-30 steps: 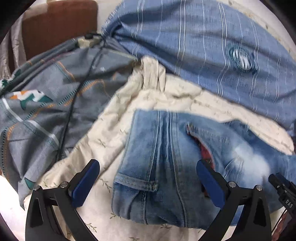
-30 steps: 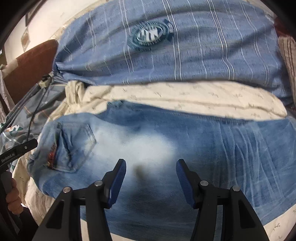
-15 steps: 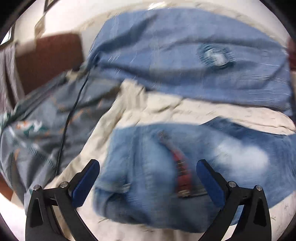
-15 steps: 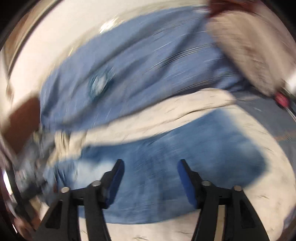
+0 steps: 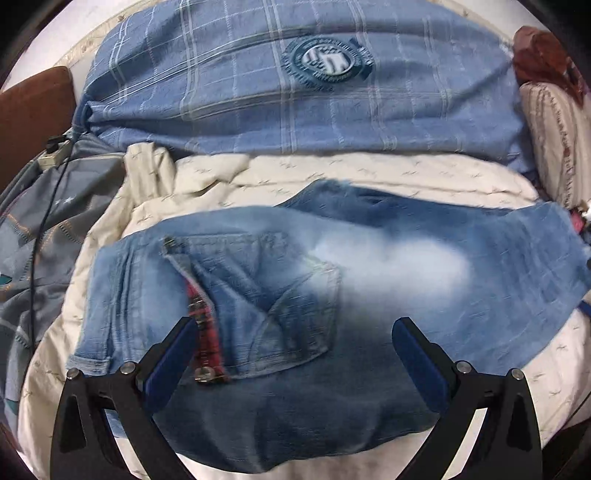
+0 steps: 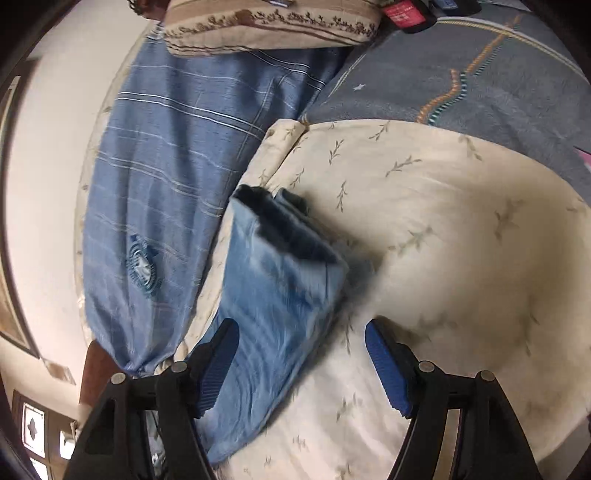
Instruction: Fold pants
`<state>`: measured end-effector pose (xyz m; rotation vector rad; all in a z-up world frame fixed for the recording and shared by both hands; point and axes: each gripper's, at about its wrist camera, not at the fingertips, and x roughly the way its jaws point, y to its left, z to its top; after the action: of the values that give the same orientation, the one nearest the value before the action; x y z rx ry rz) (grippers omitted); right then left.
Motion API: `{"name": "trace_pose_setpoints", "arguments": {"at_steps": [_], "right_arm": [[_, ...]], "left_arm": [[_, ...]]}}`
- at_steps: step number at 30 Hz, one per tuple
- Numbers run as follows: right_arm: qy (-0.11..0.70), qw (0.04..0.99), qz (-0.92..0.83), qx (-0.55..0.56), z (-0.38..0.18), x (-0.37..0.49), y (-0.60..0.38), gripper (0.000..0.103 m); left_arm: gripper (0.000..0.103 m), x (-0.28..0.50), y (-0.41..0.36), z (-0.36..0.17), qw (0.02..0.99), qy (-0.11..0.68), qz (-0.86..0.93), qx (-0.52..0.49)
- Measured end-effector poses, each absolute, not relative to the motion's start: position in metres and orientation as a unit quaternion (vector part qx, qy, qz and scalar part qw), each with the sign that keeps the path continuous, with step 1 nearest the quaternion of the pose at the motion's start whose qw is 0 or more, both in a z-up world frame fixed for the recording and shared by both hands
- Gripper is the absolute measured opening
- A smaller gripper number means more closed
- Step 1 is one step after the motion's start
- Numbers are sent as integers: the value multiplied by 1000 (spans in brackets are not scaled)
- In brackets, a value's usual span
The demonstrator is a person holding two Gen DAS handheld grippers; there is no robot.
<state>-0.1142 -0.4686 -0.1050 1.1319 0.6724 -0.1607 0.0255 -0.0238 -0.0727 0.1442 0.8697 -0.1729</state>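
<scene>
Light blue jeans [image 5: 369,266] lie flat across a cream leaf-print sheet [image 5: 332,173], waistband to the left, back pocket [image 5: 295,317] and a red plaid lining strip [image 5: 207,332] showing. My left gripper [image 5: 291,358] is open and empty, hovering over the seat of the jeans. In the right wrist view the leg end of the jeans [image 6: 273,295] runs away from me, its hem opening dark. My right gripper [image 6: 301,363] is open and empty above that leg end and the sheet [image 6: 443,240].
A blue striped blanket with a round emblem [image 5: 295,81] lies behind the jeans. A grey patterned quilt [image 5: 44,229] with a black cable [image 5: 37,243] is at left. A beige pillow [image 5: 554,140] sits at right, also in the right wrist view [image 6: 266,29].
My left gripper has shifted right along the jeans, from the waistband to the seat. My right gripper has swung fast from the thigh area to the leg end.
</scene>
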Motion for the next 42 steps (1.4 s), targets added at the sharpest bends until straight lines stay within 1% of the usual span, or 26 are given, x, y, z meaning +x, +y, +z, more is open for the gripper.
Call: {"name": "trace_pose_setpoints", "arguments": {"at_steps": [5,6,8,9,10,12,16,19,24,29,30,32,33,34,35,36,40,42], "right_arm": [[292,797,-91,522,-110,-86,-478,74],[280,796,-91,528,-111,-84,-480,71],[269,796,-95,534,-114,-79,-483,52],[270,795,-94,535,-114,-76,-483,36],[271,796,-94,533,-114,-75,-482,32],[264,811,-96,514,-104,-74,-474,28],[248,874,-102,406,-62,-70,-438,27],[246,894,-83,364,-41,-63,-407,25],[275,912,-27,302,-20,-36,-339,25],[322,914,26,247,-26,-10,-264,25],[335,912,29,237,-32,-7,-251,29],[377,896,42,231,-52,1,-224,31],[402,884,54,233,-63,6,-214,38],[421,875,62,233,-73,10,-207,49],[438,866,68,232,-82,11,-200,54],[438,865,78,230,-85,9,-195,56],[414,870,152,220,-69,-2,-185,62],[392,878,176,209,-58,-14,-186,62]], "left_arm": [[103,31,-16,-81,888,451,-70,56],[103,27,-15,-80,889,449,-69,57],[103,26,-16,-77,891,444,-72,57],[103,26,-16,-76,892,442,-73,57],[103,26,-15,-74,894,439,-72,56],[103,30,-11,-73,896,437,-67,51],[103,38,2,-67,901,430,-47,31],[103,42,13,-61,907,420,-31,22],[103,42,26,-52,914,405,-14,13],[103,41,39,-50,914,406,-11,1],[103,41,42,-49,914,406,-10,-2],[103,40,47,-49,914,405,-8,-5],[103,40,49,-49,914,406,-8,-6],[103,40,52,-50,913,408,-7,-6],[103,39,53,-50,913,409,-5,-6],[103,39,56,-50,912,409,-3,-7],[103,40,63,-50,911,412,0,-15],[103,40,64,-51,911,412,1,-19]]}}
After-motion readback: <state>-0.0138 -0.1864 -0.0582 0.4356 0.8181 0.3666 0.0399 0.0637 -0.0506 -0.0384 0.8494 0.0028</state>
